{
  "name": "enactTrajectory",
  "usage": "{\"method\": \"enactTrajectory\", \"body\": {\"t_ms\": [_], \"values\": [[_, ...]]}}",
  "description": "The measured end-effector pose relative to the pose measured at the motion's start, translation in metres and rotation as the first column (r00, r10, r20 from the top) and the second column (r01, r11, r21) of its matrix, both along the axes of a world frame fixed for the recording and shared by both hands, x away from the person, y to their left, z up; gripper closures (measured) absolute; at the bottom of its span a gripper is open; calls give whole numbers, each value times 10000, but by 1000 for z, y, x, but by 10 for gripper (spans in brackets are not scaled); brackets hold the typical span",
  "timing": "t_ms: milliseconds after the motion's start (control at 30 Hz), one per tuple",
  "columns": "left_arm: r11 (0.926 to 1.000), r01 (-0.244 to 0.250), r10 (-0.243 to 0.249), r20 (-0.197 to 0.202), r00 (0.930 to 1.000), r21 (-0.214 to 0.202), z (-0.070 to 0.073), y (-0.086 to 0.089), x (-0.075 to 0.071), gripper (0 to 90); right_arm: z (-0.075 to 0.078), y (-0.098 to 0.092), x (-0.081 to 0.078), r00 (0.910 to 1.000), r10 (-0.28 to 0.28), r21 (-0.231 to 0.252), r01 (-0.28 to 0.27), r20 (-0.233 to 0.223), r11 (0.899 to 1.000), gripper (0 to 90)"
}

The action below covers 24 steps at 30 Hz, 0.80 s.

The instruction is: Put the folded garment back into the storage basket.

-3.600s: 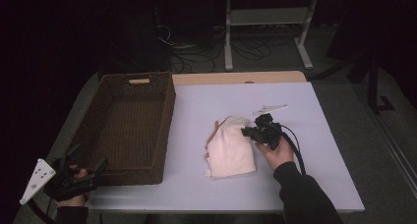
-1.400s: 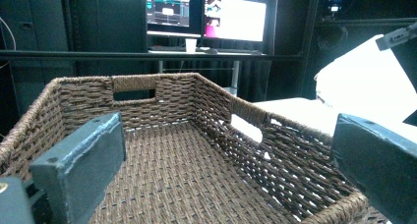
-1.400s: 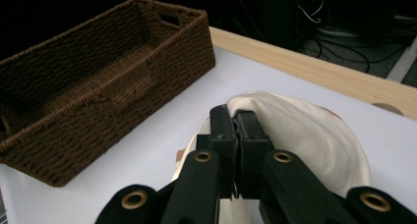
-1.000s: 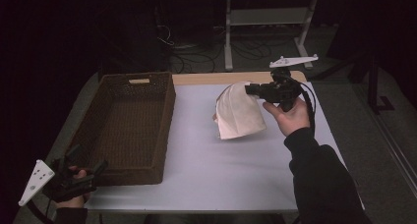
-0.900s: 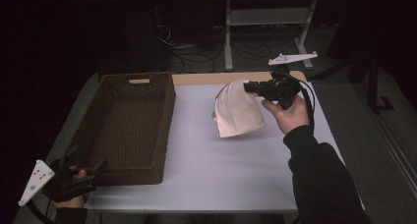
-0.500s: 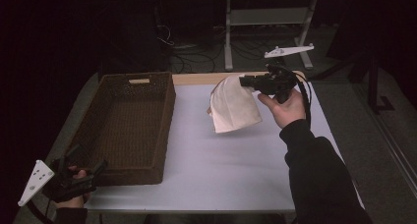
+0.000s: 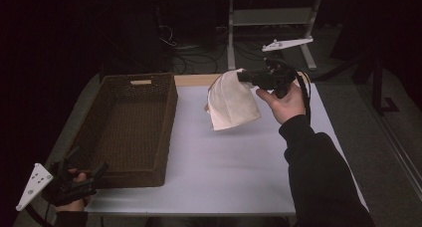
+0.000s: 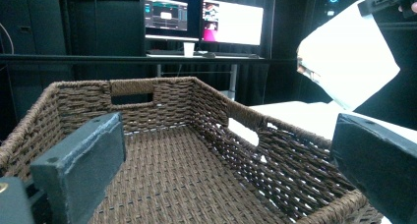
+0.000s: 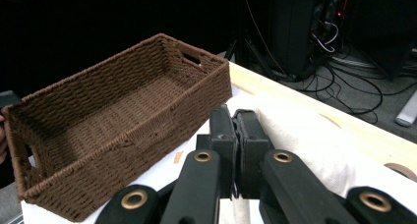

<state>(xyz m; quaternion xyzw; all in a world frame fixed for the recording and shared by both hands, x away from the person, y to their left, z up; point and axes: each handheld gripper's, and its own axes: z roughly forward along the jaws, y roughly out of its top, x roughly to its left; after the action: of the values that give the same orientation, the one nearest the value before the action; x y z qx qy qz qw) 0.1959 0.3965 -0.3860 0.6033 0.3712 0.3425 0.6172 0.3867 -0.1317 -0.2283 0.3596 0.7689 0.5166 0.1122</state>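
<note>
A white cloth point(image 7: 233, 101) hangs in the air above the far middle of the table, pinched at its top edge by my right gripper point(image 7: 244, 75), whose jaws are shut on it. In the right gripper view the closed jaws point(image 9: 238, 135) bite the cloth point(image 9: 305, 135), with the brown wicker basket point(image 9: 98, 121) beyond. The basket point(image 7: 124, 127) stands empty on the table's left side. My left gripper point(image 7: 94, 170) rests by the basket's near left corner, open. In the left gripper view its jaws point(image 8: 226, 175) stand wide apart over the basket rim point(image 8: 133, 86), and the cloth point(image 8: 349, 62) hangs at upper right.
The pale table point(image 7: 224, 162) has a wooden far edge point(image 7: 191, 79). Behind it lie floor cables point(image 7: 184, 48) and a white frame point(image 7: 268, 18). Lit monitors point(image 8: 201, 20) stand on a desk in the left gripper view.
The right gripper has picked the cloth up from the table, then carried it higher and a little left. The left gripper has stayed put.
</note>
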Motion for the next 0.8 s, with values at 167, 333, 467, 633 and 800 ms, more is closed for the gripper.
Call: {"method": "enactTrajectory", "body": {"t_ms": [167,333,467,633,800], "values": [[10000,14,-14,-24,10000,6,0,0,0,0,5,4,3,9999,60,145,-61,100,9999,866],[10000,14,-14,-55,10000,-15,0,0,1,0,12,8,5,9995,182,249,-188,250,9995,866],[10000,38,-38,-85,10000,0,-1,0,1,0,18,12,7,9991,250,367,-262,335,9990,866],[10000,76,-77,-91,9999,-21,-1,0,2,0,26,19,9,9980,408,390,-427,473,9983,865],[10000,72,-72,-67,10000,-11,-1,1,2,0,33,28,11,9958,689,445,-716,607,9964,866]]}}
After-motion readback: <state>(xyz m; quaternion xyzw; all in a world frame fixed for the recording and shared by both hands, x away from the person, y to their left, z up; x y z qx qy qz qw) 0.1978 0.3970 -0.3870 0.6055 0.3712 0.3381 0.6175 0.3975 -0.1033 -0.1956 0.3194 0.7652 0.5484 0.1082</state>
